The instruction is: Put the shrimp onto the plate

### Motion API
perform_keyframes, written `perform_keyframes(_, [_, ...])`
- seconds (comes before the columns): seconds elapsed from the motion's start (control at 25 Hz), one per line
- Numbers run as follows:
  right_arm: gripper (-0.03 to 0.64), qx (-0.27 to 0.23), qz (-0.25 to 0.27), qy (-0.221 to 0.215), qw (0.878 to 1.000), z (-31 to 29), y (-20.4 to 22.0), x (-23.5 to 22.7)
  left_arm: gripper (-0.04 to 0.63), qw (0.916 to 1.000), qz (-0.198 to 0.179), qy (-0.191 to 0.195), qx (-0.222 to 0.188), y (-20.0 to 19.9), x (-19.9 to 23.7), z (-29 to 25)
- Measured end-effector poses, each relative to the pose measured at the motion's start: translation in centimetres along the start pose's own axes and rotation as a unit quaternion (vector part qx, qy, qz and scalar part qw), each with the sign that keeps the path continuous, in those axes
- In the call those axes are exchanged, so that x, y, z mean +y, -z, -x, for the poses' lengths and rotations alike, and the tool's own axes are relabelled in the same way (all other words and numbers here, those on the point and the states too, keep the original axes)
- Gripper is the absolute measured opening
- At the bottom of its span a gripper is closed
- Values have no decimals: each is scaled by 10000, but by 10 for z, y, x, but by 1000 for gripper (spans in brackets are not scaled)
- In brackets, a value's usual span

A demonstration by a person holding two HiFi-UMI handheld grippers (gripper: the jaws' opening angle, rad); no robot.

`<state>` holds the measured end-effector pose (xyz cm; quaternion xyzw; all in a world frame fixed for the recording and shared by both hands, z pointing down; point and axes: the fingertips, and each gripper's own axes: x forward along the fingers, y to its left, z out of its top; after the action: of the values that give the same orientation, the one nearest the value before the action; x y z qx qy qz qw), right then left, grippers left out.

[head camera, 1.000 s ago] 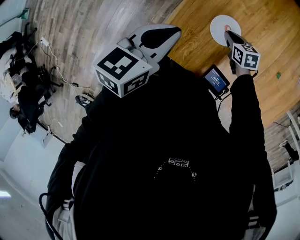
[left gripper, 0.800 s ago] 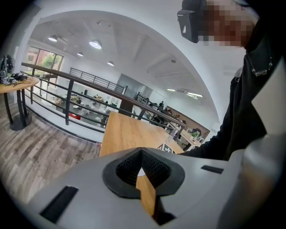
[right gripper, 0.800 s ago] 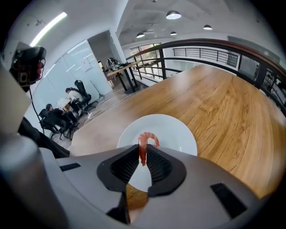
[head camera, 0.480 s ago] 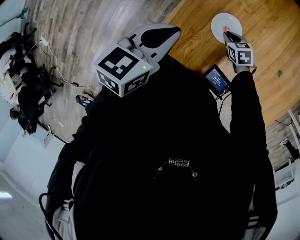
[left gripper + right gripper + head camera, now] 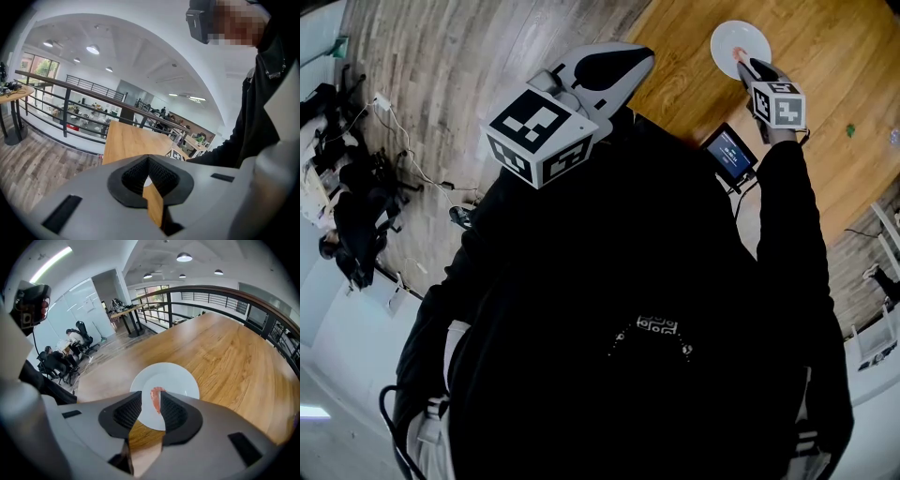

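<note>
A white plate [image 5: 752, 34] lies on the wooden table [image 5: 825, 103] at the top right of the head view. My right gripper [image 5: 740, 64] points steeply down over the plate's near edge. In the right gripper view the plate [image 5: 180, 378] sits just past the right gripper [image 5: 151, 395], whose jaws have just been opening. The orange-pink shrimp [image 5: 155, 399] hangs between them against the right-hand pad, with a gap on its left. My left gripper [image 5: 636, 64] is held off the table's edge. Its jaws [image 5: 148, 160] meet at the tips with nothing between them.
A small tablet with a lit screen [image 5: 731, 154] stands at the table's near edge beside my right arm. A tiny green object [image 5: 850, 130] lies further right. A black railing [image 5: 215, 292] runs behind the table. People sit at desks [image 5: 342, 187] on the floor below.
The right gripper's marker cube has rolled a little and sits slightly nearer the plate. The left gripper has kept its place. The whole view slid a little.
</note>
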<state>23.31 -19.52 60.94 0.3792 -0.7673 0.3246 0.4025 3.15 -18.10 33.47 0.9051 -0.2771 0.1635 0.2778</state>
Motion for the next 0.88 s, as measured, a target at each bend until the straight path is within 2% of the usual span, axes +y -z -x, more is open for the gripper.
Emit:
perform_keyframes(0.16, [108, -55, 185, 184, 9996, 22, -11, 1, -2, 9995, -60, 212, -208, -11, -2, 2])
perform_keyframes(0.24, [39, -230, 204, 184, 9994, 30, -18, 7, -2, 9991, -166, 311, -234, -8, 5, -1])
perform_keyframes(0.4, [20, -1037, 151, 22, 9945, 69, -67, 24, -2, 9971, -368, 510, -418, -26, 23, -9])
perform_keyframes(0.52, [18, -1726, 232, -50, 9847, 110, -104, 43, -2, 9938, -671, 701, -536, -44, 24, -19])
perform_keyframes(0.6, [18, -2103, 268, -187, 9771, 131, -110, 61, -2, 9927, -725, 809, -528, -35, 21, -30])
perform_keyframes(0.68, [18, -2608, 182, -340, 9646, 157, -127, 66, -2, 9916, -631, 949, -619, -37, 22, -48])
perform_keyframes(0.72, [18, -2995, 74, -401, 9532, 177, -146, 63, -2, 9897, -642, 1054, -725, -50, 23, -58])
perform_keyframes(0.84, [17, -4195, -411, -599, 9048, 253, -190, 66, -2, 9764, -977, 1546, -1147, -94, 9, -67])
perform_keyframes(0.88, [17, -4385, -424, -568, 8959, 273, -195, 71, -2, 9708, -1106, 1712, -1264, -105, 1, -66])
